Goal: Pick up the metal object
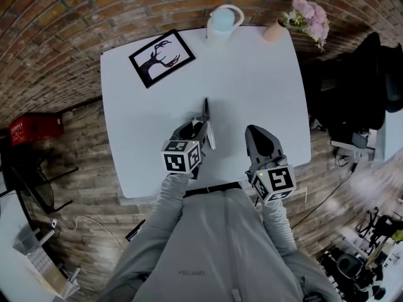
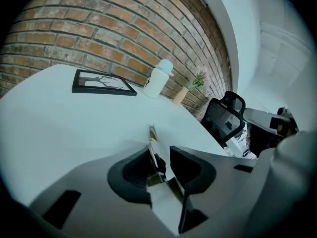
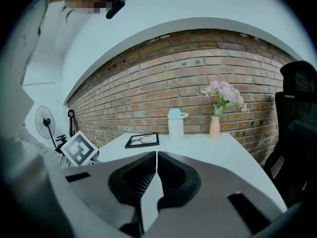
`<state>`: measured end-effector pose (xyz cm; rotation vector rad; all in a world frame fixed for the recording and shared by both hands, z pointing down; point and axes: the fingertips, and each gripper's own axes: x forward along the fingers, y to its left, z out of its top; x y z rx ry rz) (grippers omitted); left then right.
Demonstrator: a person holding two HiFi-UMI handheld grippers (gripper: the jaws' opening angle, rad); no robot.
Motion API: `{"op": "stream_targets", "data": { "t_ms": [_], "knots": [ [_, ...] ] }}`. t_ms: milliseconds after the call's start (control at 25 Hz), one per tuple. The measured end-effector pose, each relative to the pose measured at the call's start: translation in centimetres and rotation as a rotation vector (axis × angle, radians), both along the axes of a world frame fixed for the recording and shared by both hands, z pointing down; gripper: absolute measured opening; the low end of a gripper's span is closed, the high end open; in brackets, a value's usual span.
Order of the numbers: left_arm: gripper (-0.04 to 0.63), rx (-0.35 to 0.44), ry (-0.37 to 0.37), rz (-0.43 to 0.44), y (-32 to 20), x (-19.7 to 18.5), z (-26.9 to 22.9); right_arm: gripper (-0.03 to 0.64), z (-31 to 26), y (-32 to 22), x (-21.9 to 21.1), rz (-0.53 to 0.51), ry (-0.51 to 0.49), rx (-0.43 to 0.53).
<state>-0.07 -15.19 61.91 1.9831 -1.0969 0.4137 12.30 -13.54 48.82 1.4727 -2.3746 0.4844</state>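
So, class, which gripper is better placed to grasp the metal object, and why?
Left. The left gripper has the metal object between its parted jaws; the right gripper is shut and empty, off to the object's side.

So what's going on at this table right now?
A person holds a gripper in each hand over a white table. The left gripper is set around a thin metal object on the table: it sits between the jaws, against one pad with a gap on the other side, so not clamped yet. The right gripper is shut and empty, off to the side. A framed picture, a bottle and a flower vase stand at the far edge.
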Motion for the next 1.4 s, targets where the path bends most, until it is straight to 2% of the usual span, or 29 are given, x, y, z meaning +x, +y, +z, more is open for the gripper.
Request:
{"op": "stream_targets", "data": {
  "t_ms": [80,240,520,760,920,1400],
  "knots": [
    [0.118,-0.005,-0.003,-0.009,-0.1,-0.2,0.1,0.025,-0.1,0.0,-0.1,-0.005,0.001,0.003],
    [0.112,-0.016,0.014,-0.014,0.0,-0.2,0.2,0.025,0.1,0.0,0.0,-0.002,0.001,-0.002],
    [0.061,-0.041,0.124,-0.059,0.2,0.1,-0.2,0.025,0.1,0.1,0.2,0.007,-0.004,-0.002],
    [0.046,-0.041,0.165,-0.075,0.0,0.4,-0.6,0.025,0.0,0.0,0.7,0.016,-0.004,-0.003],
    [0.026,-0.025,0.187,-0.089,-0.4,0.3,-1.3,0.025,-0.1,0.0,0.8,0.014,-0.008,0.000],
    [0.025,0.021,0.230,-0.134,-1.3,-0.7,-3.8,0.025,-0.9,-0.7,1.0,0.000,-0.007,0.022]
  ]
}}
